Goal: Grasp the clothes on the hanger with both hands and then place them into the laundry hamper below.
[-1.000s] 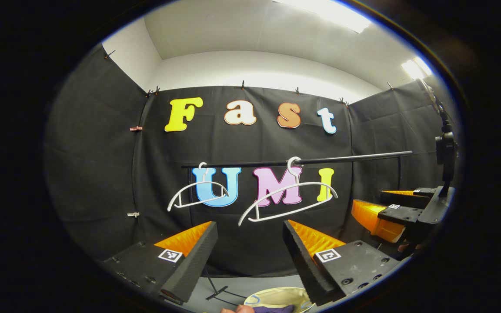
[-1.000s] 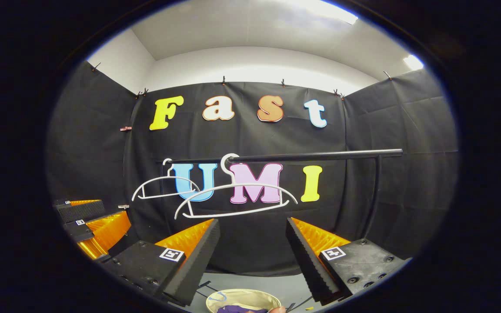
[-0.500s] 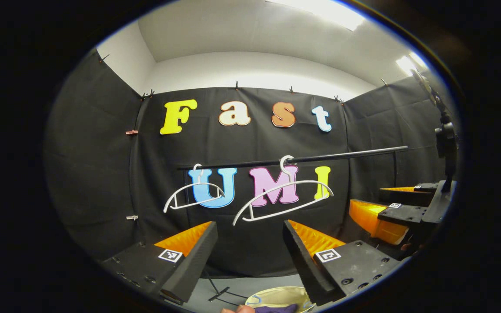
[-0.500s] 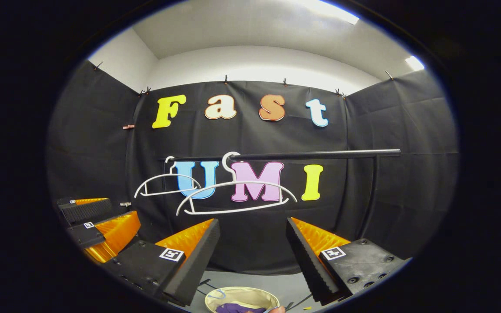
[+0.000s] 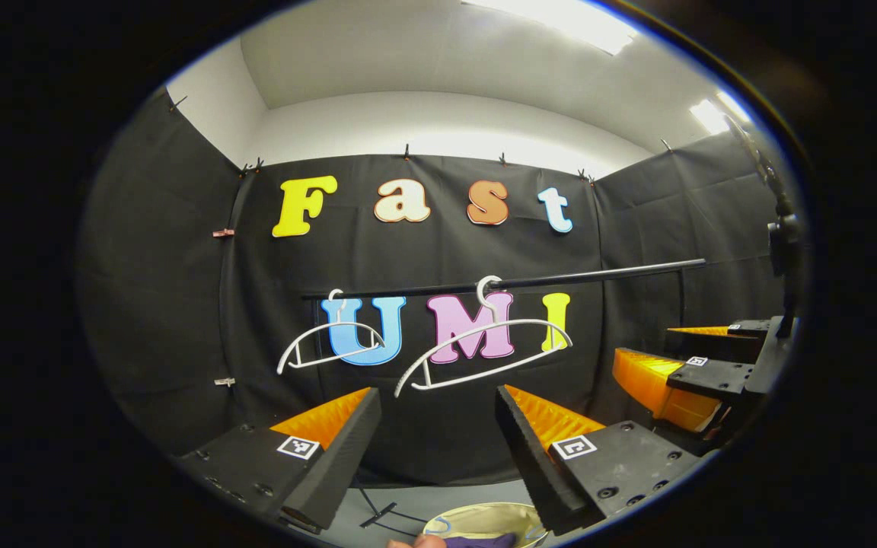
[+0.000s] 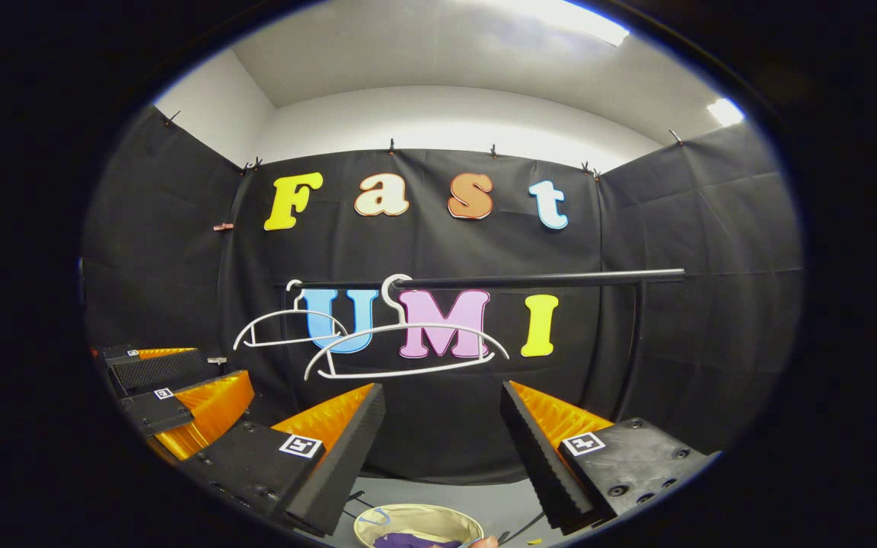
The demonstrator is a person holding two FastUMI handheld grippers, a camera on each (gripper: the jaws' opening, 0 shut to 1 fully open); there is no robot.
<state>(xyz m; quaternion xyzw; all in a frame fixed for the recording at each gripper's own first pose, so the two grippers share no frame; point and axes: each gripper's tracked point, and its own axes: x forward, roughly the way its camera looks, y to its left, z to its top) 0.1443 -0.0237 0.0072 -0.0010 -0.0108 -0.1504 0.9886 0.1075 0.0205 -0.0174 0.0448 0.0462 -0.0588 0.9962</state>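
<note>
Both white hangers point(image 5: 332, 342) point(image 5: 484, 346) hang bare on the black rail point(image 5: 598, 272). The purple clothes point(image 5: 480, 542) lie in the cream laundry hamper point(image 5: 454, 520) on the floor below. My left gripper point(image 5: 438, 449) is open and holds nothing, raised in front of the rail. My right gripper point(image 5: 663, 354) appears at the right of the left gripper view. In the right gripper view, my right gripper point(image 6: 442, 449) stands open and holds nothing. There the hangers point(image 6: 286, 331) point(image 6: 404, 352) are ahead, the hamper point(image 6: 377, 519) with the purple clothes point(image 6: 408, 542) is below, and my left gripper point(image 6: 202, 373) is at the left.
The rail's upright post point(image 6: 636, 342) stands at the right. Black foot bars point(image 5: 381, 511) lie on the grey floor next to the hamper. A dark stand with a device point(image 5: 785, 243) rises at the far right. A fingertip point(image 5: 423, 542) shows at the bottom edge.
Both grippers have stayed open and drifted slightly; the hangers and rail slide a little left in the left gripper view. The clothes remain in the hamper.
</note>
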